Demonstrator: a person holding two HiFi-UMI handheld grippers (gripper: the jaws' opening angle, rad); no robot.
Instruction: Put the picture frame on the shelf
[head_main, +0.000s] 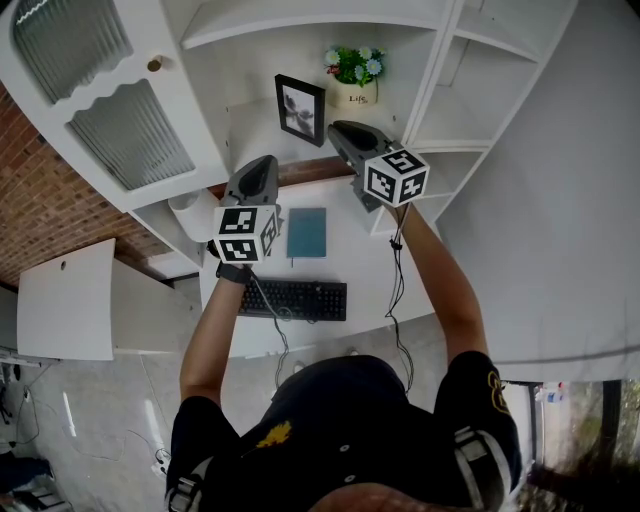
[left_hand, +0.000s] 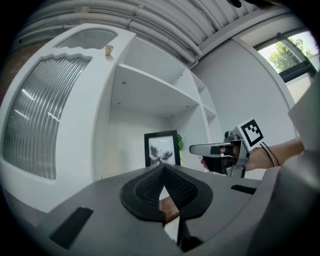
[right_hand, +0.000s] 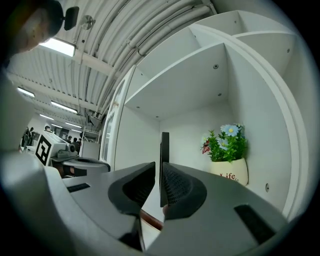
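Note:
The black picture frame (head_main: 300, 108) stands upright on the white shelf (head_main: 255, 135), leaning toward the back wall. My right gripper (head_main: 338, 128) is level, just off the frame's right edge. In the right gripper view the frame (right_hand: 164, 145) shows edge-on through the narrow slit between the jaws (right_hand: 157, 172), which are nearly closed but do not meet. From the left gripper view a small gap separates the right gripper (left_hand: 192, 148) from the frame (left_hand: 162, 148). My left gripper (head_main: 262, 163) hangs lower left, shut (left_hand: 163, 170) on nothing.
A white pot of flowers (head_main: 355, 80) stands on the same shelf, right of the frame. A ribbed-glass cabinet door (head_main: 120, 130) is at the left. On the desk below lie a teal notebook (head_main: 306, 232), a black keyboard (head_main: 293, 299) and a white roll (head_main: 190, 212).

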